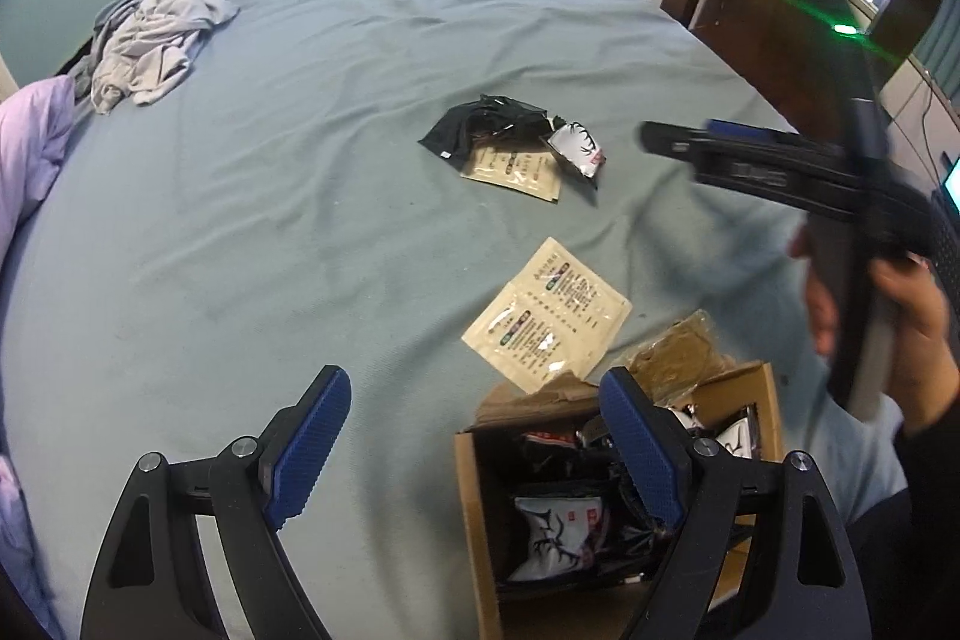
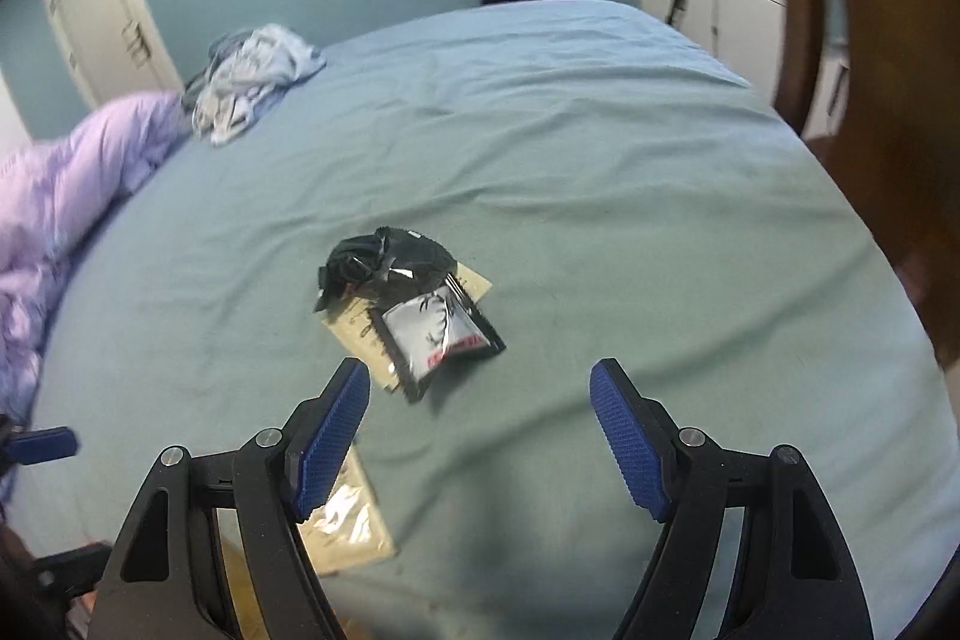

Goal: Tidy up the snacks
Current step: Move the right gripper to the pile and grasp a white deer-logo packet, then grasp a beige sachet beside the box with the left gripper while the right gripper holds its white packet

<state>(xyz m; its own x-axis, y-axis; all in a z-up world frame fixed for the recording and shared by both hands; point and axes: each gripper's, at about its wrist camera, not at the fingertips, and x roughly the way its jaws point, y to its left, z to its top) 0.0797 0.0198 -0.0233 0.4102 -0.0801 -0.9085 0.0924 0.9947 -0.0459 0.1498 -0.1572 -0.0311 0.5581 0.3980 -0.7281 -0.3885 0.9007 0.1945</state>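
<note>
Okay, left wrist view: your left gripper (image 1: 474,421) spread wide, nothing between pads, hovering at left edge of cardboard box (image 1: 477,532); box on blue bedsheet (image 1: 270,172) holds black-and-white packets; beige sachet pair (image 1: 549,319) lies just beyond box; small snack pile (image 1: 516,151) mid-bed; your right gripper (image 1: 750,160) in air at right, held by hand (image 1: 900,304). Right wrist view: your right gripper (image 2: 480,415) spread, empty, above sheet; snack pile (image 2: 408,304) just ahead; white deer-print packet (image 2: 435,334) on top, black wrapper (image 2: 384,259) behind.
</note>
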